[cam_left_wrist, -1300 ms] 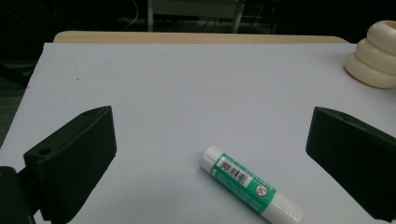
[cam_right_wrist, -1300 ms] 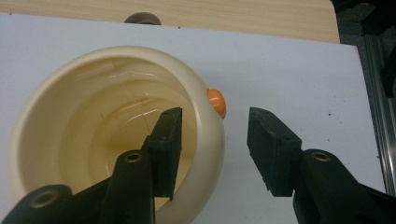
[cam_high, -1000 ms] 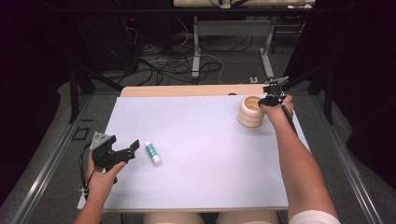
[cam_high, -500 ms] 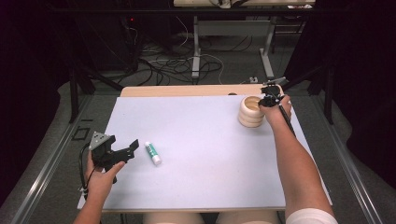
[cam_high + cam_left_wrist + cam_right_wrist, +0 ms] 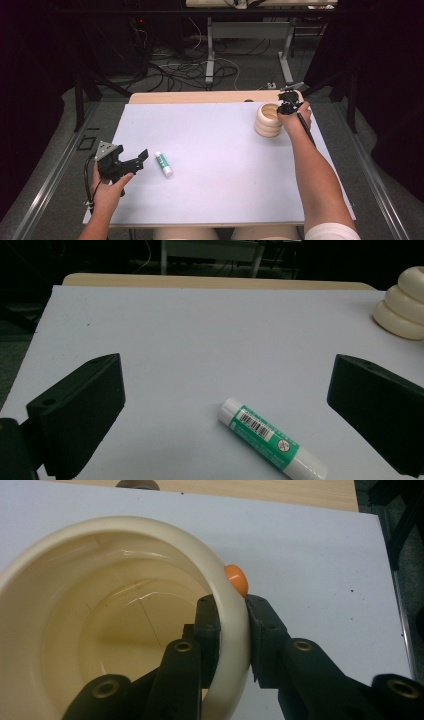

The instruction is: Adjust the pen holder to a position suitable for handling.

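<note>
The right gripper (image 5: 286, 106) is clamping the rim of the cream cup (image 5: 267, 120) at the far right of the white mat (image 5: 215, 150). Its jaws have just been closing, and in the right gripper view they are pinching the wall of the cup (image 5: 115, 615): one jaw is sitting inside the mouth, the other is pressing on the outside. The right gripper (image 5: 232, 625) is coming at the rim from above, with the cup standing upright on the mat (image 5: 325, 555). A small orange knob (image 5: 236, 579) is peeking out just past the rim, right beside the outer jaw; what it belongs to, I cannot tell. The cup is showing three stacked bulging rings down its side in the high view.

Over on the near left, the left gripper (image 5: 131, 162) is hanging released, jaws standing wide apart and gripping nothing. The glue stick (image 5: 164, 164) is lying flat on the mat just beside those jaws, white with a green label. In the left gripper view the stick (image 5: 272, 444) is lying slanted between and ahead of the two black jaws, touching neither, and the left gripper (image 5: 225, 405) is pointing across the mat (image 5: 200, 330) toward the cup (image 5: 402, 305) at the far right, well apart from it.
</note>
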### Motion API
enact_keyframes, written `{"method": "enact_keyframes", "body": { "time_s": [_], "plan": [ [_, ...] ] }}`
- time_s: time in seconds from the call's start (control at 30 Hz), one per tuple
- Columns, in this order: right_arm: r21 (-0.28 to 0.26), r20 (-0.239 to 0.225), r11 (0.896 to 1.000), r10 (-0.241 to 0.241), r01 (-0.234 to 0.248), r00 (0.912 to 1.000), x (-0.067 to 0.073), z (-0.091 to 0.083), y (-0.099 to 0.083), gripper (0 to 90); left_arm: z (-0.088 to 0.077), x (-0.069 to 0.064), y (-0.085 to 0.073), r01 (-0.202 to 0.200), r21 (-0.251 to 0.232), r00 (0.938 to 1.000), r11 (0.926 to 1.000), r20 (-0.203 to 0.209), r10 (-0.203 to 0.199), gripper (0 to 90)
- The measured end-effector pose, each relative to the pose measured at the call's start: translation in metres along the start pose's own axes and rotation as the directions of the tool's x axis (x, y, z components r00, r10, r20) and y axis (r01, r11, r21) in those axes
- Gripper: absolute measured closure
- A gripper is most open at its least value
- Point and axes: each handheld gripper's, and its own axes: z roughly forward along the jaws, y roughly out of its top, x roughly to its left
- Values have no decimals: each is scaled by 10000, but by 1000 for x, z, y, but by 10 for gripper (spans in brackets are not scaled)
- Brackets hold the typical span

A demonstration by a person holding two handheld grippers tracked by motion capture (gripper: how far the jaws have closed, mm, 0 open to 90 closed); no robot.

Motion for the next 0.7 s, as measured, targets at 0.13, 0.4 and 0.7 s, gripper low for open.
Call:
{"method": "enact_keyframes", "body": {
  "time_s": [0.13, 0.4, 0.7],
  "plan": [
    [80, 33, 10000, 2, -2, 10000, -1, -1, 0, 773, 0, 0, 0, 26, -5, 10000, 10000, -6, -26, 20],
    [177, -7, 9998, 74, -73, 10000, -4, -4, 0, 773, 0, 0, 0, 16, 13, 10000, 10000, -6, -16, 20],
    [-2, -367, 9999, -123, 123, 9992, -1, -15, 1, 774, 0, -1, 0, -47, 42, 10000, 10000, -1, 47, 20]
  ]
}}
